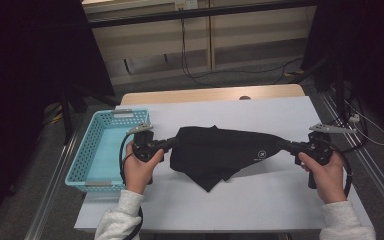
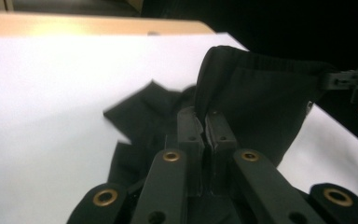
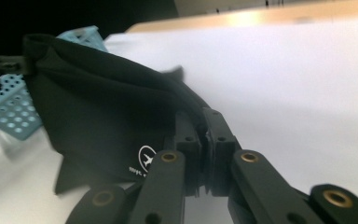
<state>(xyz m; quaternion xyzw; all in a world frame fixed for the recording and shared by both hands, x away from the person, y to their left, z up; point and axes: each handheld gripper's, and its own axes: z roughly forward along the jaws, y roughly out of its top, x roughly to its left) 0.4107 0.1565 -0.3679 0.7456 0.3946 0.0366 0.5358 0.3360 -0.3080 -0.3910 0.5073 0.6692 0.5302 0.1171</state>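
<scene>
A black fabric garment with a small white round logo (image 1: 220, 152) hangs stretched between the two claws above the white-covered counter (image 1: 260, 210); its upper edge runs taut from one claw to the other, while its lower part sags to a point that rests on the counter surface. The left claw (image 1: 172, 142) is pressed together on the garment's left end; in the left gripper view its two black jaws stand closed with a fold of the dark cloth (image 2: 256, 102) pinched between them (image 2: 204, 122). The right claw (image 1: 282, 145) is likewise pressed together on the garment's right end, near the logo; in the right gripper view the jaws pinch the cloth's hem (image 3: 204, 122), and the logo (image 3: 147, 158) shows just beside them. A light blue perforated plastic basket (image 1: 92, 150) sits at the counter's left edge, just beside the left hand (image 1: 140, 170); the right hand (image 1: 325, 172) holds its gripper near the counter's right edge.
</scene>
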